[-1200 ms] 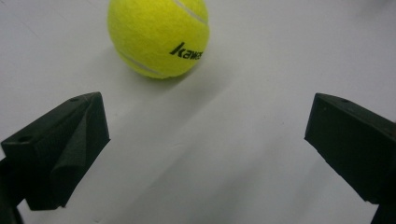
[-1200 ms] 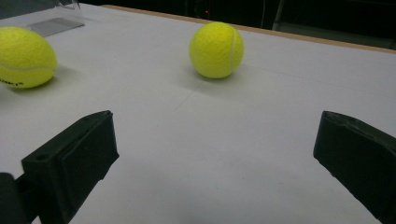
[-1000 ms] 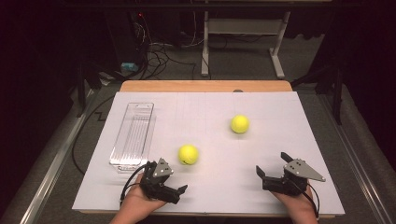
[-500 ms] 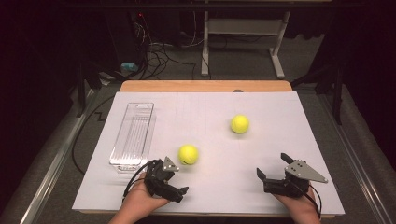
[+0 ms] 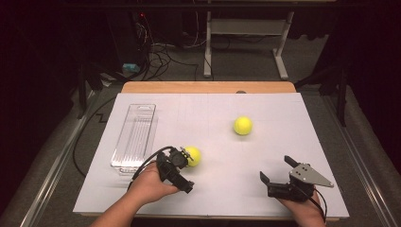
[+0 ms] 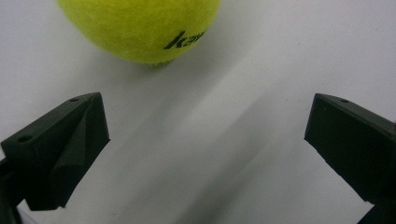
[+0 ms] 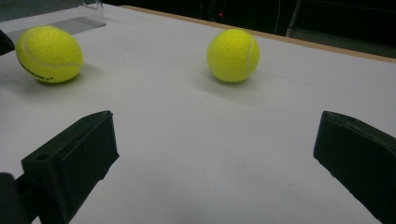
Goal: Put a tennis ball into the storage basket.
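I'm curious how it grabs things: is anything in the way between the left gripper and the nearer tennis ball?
Nothing visible. The left gripper is open, and only bare white table lies between its jaws and the ball just ahead.

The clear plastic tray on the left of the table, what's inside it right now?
The clear plastic tray looks empty; its ribbed floor shows through. Its near end is partly hidden behind the left gripper's cable.
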The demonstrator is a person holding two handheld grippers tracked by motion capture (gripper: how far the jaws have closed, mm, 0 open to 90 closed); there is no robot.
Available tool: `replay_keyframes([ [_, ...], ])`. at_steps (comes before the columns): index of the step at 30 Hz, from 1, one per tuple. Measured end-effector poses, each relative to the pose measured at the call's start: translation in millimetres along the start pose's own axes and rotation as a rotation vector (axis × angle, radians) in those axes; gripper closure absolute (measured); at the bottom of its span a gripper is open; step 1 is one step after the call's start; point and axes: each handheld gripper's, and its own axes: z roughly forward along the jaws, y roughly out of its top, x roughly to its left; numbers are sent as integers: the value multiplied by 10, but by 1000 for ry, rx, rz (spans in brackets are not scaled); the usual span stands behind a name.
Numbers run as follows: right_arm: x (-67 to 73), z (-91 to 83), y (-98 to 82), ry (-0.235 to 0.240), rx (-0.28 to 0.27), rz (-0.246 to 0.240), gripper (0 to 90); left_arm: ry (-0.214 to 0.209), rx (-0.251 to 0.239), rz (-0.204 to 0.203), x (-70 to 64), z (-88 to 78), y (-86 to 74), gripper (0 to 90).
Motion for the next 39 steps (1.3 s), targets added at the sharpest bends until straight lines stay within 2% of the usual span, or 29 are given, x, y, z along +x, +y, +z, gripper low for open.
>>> replay_keyframes([
  [2,9,-1,1,0,0,-1,0,4,43,9,8,-2,62,7],
  [4,16,-1,2,1,2,-1,0,5,53,12,15,-4,81,7],
  [6,21,-2,2,3,3,-3,0,-15,86,6,62,-26,142,7],
  [8,23,-2,2,5,1,-7,0,-3,98,2,93,-49,187,7],
  [11,26,-1,1,6,0,-9,0,-12,119,-17,165,-70,262,7],
  [20,32,-6,-1,10,-2,-8,0,-35,146,-52,304,-80,432,7],
  [26,41,-2,-1,12,3,-12,0,-47,135,-76,362,-13,549,7],
  [30,42,-1,-2,12,4,-12,0,-44,157,-74,376,54,598,8],
  [36,41,-2,-6,13,5,-7,0,-46,153,-70,391,85,630,73],
  [37,38,-2,-6,12,5,-10,0,-48,151,-64,390,89,635,127],
  [39,40,-2,-7,13,5,-8,0,-56,146,-61,390,87,639,168],
])
